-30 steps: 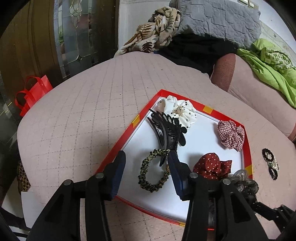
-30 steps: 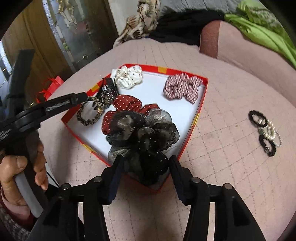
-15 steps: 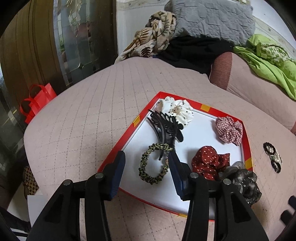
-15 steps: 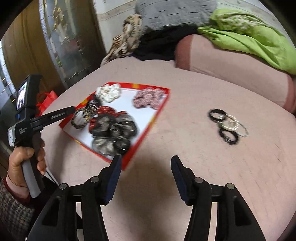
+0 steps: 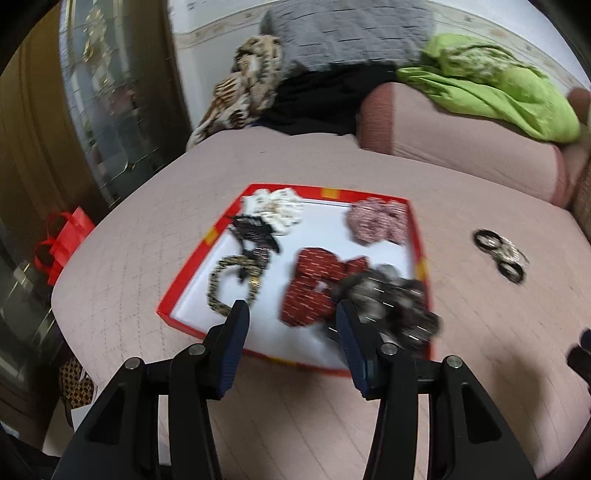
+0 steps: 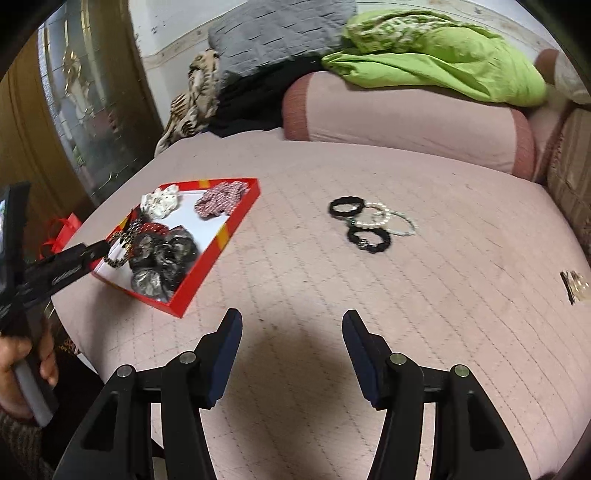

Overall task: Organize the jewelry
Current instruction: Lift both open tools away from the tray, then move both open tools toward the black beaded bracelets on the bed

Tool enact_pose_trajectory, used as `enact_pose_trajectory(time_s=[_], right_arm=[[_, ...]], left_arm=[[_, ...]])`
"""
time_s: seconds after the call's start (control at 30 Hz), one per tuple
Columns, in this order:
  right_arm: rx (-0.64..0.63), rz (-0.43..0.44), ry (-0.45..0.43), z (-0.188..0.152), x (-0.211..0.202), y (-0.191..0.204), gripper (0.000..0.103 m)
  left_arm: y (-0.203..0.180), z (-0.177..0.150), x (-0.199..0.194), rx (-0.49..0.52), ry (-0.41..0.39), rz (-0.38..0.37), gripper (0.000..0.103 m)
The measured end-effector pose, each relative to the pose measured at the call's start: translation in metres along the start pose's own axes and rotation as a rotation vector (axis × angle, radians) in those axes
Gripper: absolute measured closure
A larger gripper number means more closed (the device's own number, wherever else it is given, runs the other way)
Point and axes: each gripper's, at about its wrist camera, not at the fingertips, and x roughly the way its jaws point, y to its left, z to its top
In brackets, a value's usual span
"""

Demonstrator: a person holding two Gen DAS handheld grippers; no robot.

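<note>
A red tray with a white floor lies on the pink quilted bed. In it are a white scrunchie, a checked scrunchie, a red dotted scrunchie, a black sheer scrunchie, a leopard hair tie and a black claw clip. Black hair ties and pearl bracelets lie on the quilt right of the tray. My left gripper is open and empty over the tray's near edge. My right gripper is open and empty over bare quilt, short of the bracelets.
A small gold item lies at the far right of the quilt. A pink bolster, a green cloth and a grey pillow lie at the back. A red bag sits beyond the bed's left edge.
My right gripper let go of the black sheer scrunchie in the tray and swung right, toward the bracelets. My left gripper pulled back and turned right.
</note>
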Motion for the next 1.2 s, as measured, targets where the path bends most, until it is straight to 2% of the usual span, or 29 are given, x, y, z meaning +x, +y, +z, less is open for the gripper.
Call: enact_pose_trajectory(time_s=[0.2, 0.53, 1.2], right_arm=[[0.062, 0.001, 0.001, -0.005, -0.004, -0.018, 0.042], [0.095, 0.005, -0.029, -0.011, -0.019, -0.032, 0.041], [0.133, -0.002, -0.053, -0.021, -0.04, -0.045, 0.039]], left_arm=[[-0.03, -0.005, -0.024, 0.053, 0.009, -0.04, 0.05], [-0.066, -0.011, -0.058, 0.121, -0.007, -0.069, 0.048], [-0.079, -0.019, -0.077, 0.152, -0.013, -0.052, 0.043]])
